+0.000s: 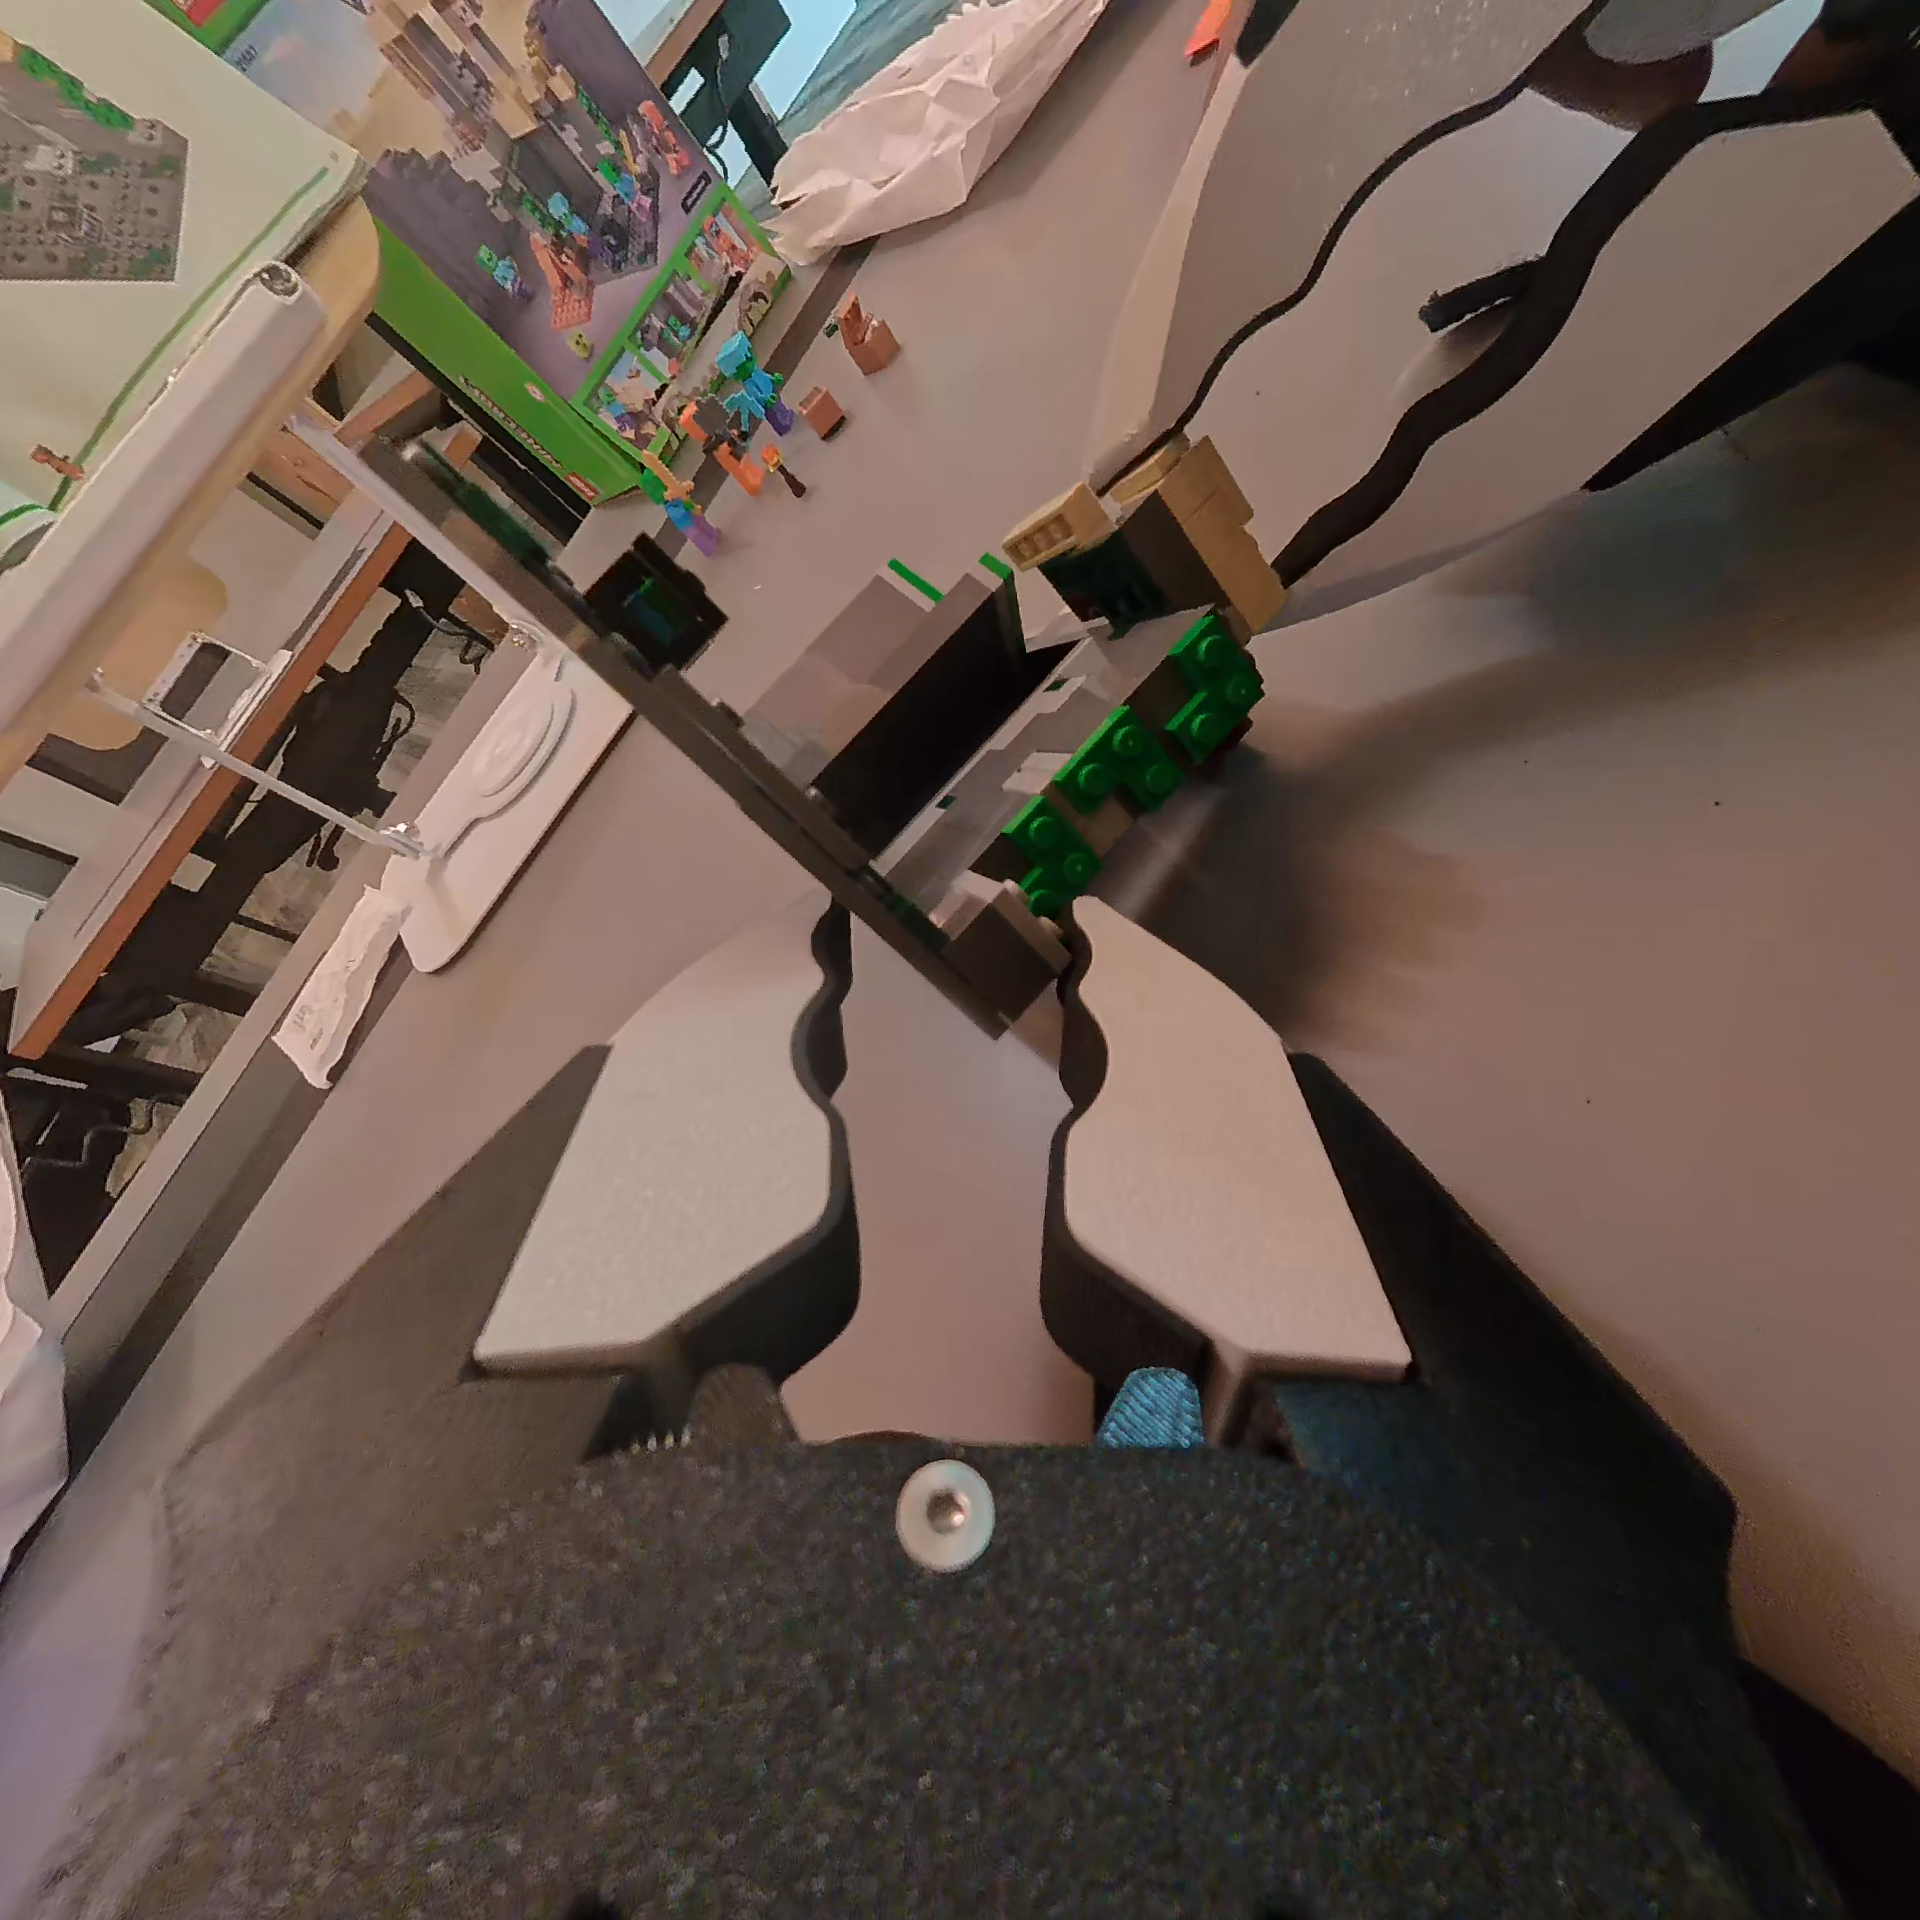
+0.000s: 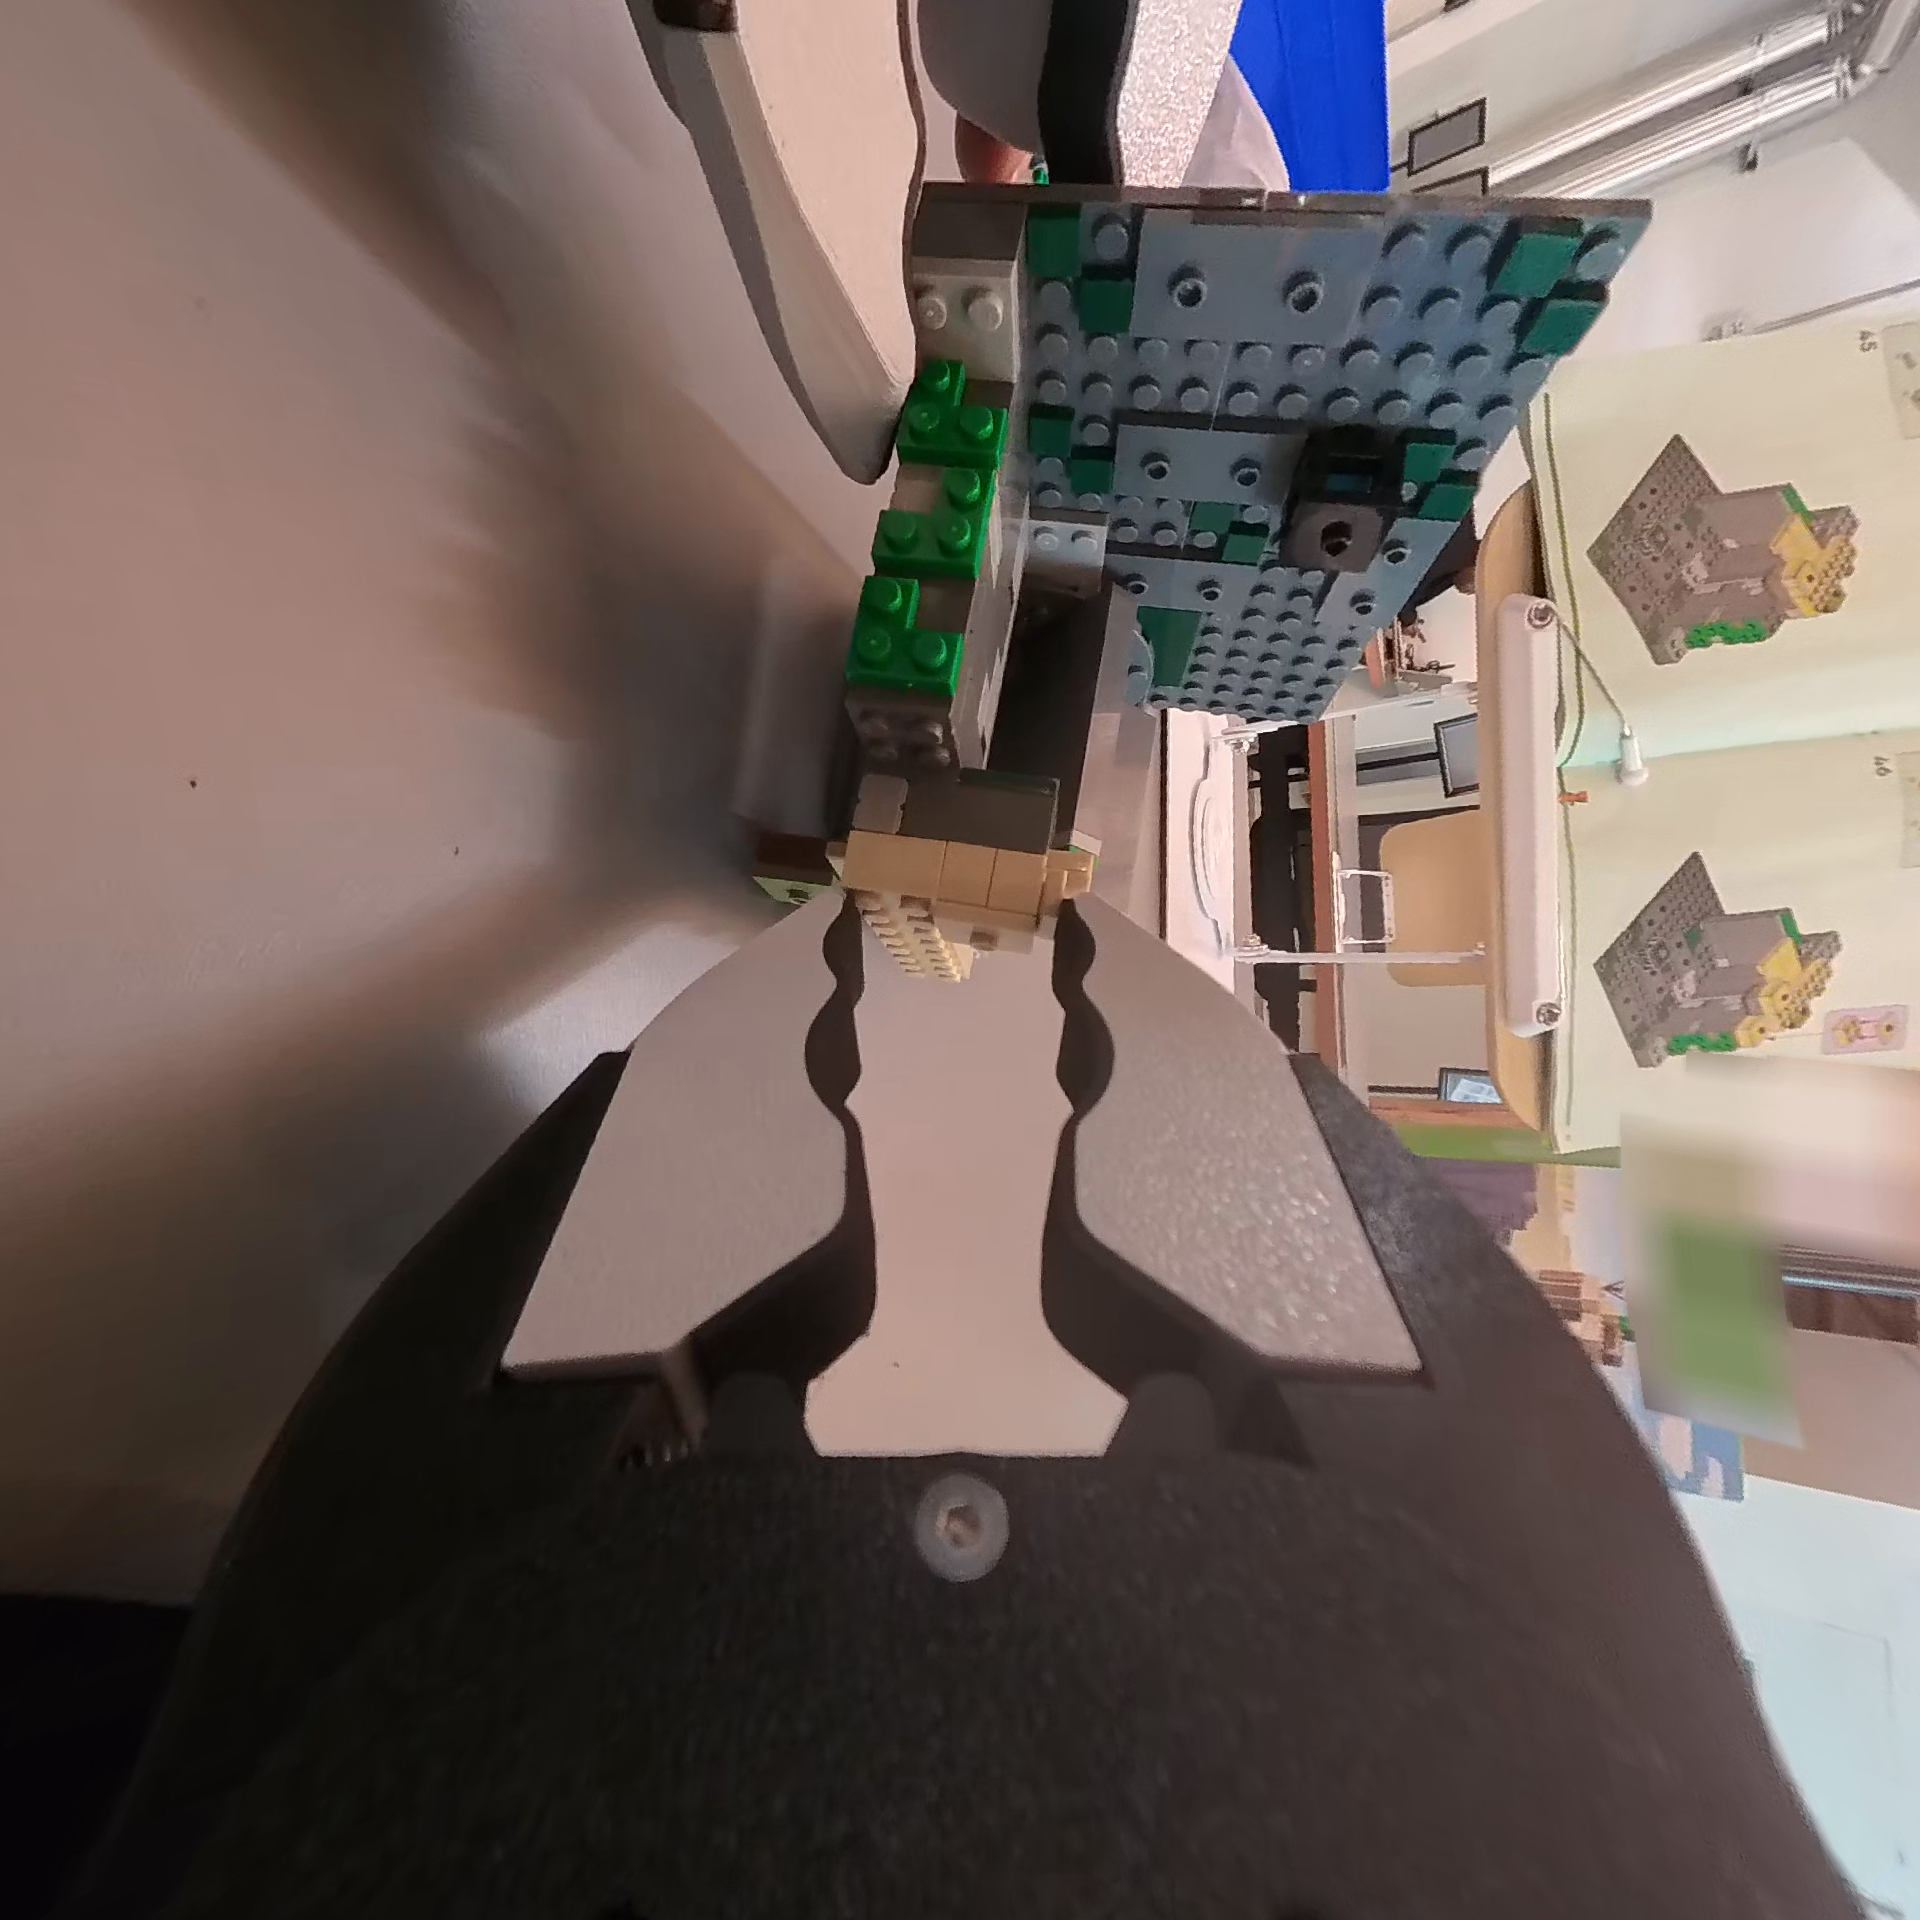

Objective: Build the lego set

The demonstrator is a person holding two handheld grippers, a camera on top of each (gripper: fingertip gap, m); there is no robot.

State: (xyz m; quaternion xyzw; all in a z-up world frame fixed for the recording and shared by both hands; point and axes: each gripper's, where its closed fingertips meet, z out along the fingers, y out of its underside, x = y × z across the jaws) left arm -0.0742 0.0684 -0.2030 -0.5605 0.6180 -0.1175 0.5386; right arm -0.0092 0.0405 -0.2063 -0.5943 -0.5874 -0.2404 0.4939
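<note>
The lego build stands on its side over the grey table, held from two ends. Its blue-grey studded plate point(image 2: 1299, 353) faces the right wrist view and carries a small black block point(image 2: 1340, 509). A wall with bright green bricks point(image 1: 1132, 758) point(image 2: 935, 520) rises from the plate. My left gripper point(image 1: 956, 930) is shut on the build's dark grey corner point(image 1: 1003, 961). My right gripper point(image 2: 956, 914) is shut on the tan bricks point(image 2: 966, 878) at the other end. The tan bricks point(image 1: 1205, 499) also show in the left wrist view. One of the left gripper's fingers point(image 2: 790, 270) shows far off.
A green lego box point(image 1: 540, 260), several minifigures point(image 1: 727, 416) and small brown pieces point(image 1: 868, 338) lie on the table beyond the build. A crumpled white paper bag point(image 1: 935, 114) lies farther back. An open instruction booklet point(image 2: 1714, 623) stands on a holder. Some 8 centimetres of space lies between my two pairs of fingers.
</note>
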